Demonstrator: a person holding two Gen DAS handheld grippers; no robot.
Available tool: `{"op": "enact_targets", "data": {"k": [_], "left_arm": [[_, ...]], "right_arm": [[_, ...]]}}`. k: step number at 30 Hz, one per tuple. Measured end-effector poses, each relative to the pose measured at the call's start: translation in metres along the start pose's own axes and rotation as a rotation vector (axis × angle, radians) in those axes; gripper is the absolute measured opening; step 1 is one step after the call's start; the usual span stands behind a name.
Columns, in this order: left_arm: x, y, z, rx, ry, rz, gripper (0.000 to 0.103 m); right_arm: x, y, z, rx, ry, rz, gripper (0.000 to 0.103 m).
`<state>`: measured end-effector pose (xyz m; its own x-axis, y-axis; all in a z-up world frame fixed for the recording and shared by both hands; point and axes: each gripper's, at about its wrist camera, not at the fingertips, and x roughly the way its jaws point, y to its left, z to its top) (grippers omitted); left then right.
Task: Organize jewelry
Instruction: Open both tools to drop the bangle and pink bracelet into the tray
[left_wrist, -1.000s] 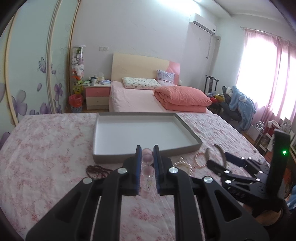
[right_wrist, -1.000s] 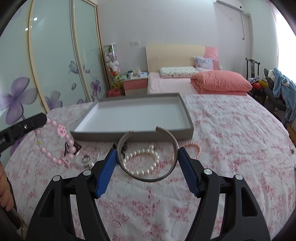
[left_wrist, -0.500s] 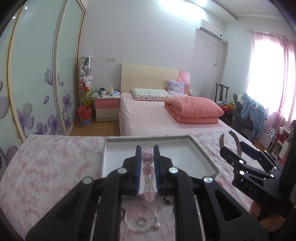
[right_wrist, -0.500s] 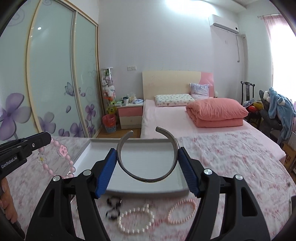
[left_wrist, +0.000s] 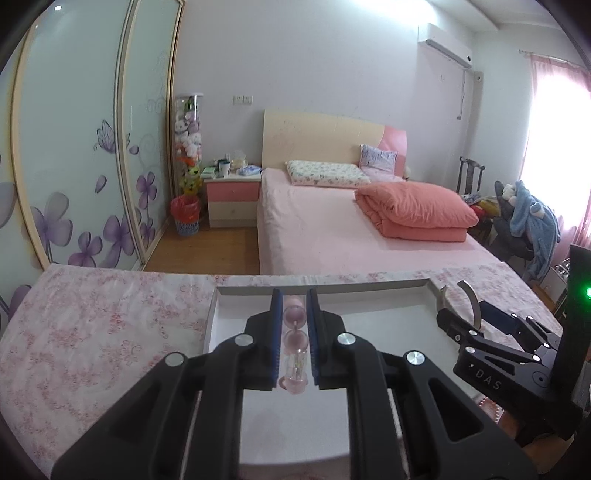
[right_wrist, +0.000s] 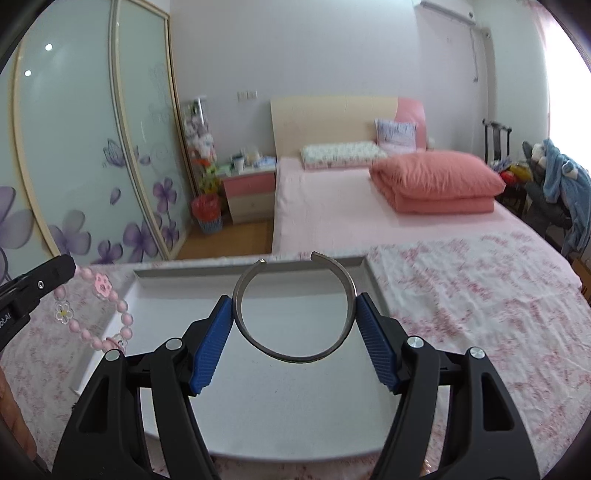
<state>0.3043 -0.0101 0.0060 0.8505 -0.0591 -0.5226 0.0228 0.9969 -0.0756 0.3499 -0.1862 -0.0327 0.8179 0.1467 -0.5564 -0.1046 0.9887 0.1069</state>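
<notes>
A shallow grey tray (right_wrist: 373, 280) with a white floor lies on the pink floral cloth (right_wrist: 472, 295), a pink bed (left_wrist: 332, 229) beyond it. Above the tray, the left gripper (left_wrist: 294, 332) pinches a string of round pink beads (right_wrist: 110, 295), which dangles with flower charms. The right gripper (right_wrist: 295, 314) clamps a smooth metal cuff (right_wrist: 291, 354), an open C-shaped band, between ribbed blue pads (right_wrist: 212, 350).
</notes>
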Motion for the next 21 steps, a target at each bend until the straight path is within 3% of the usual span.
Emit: {"op": "enact_targets", "data": {"k": [11,15,21], "left_arm": [[0.044,0.001,-0.011,-0.014,0.082,-0.002,0.014],[0.05,0.007,-0.012,-0.038,0.095,0.0,0.015],[0.035,0.022,-0.007,-0.082,0.071,0.019,0.021]], "right_arm": [[0.043,0.012,-0.009,0.002,0.151,0.014,0.068],[0.033,0.011,-0.009,0.0,0.122,0.018,0.08],[0.011,0.001,-0.007,0.017,0.087,0.024,0.08]]}}
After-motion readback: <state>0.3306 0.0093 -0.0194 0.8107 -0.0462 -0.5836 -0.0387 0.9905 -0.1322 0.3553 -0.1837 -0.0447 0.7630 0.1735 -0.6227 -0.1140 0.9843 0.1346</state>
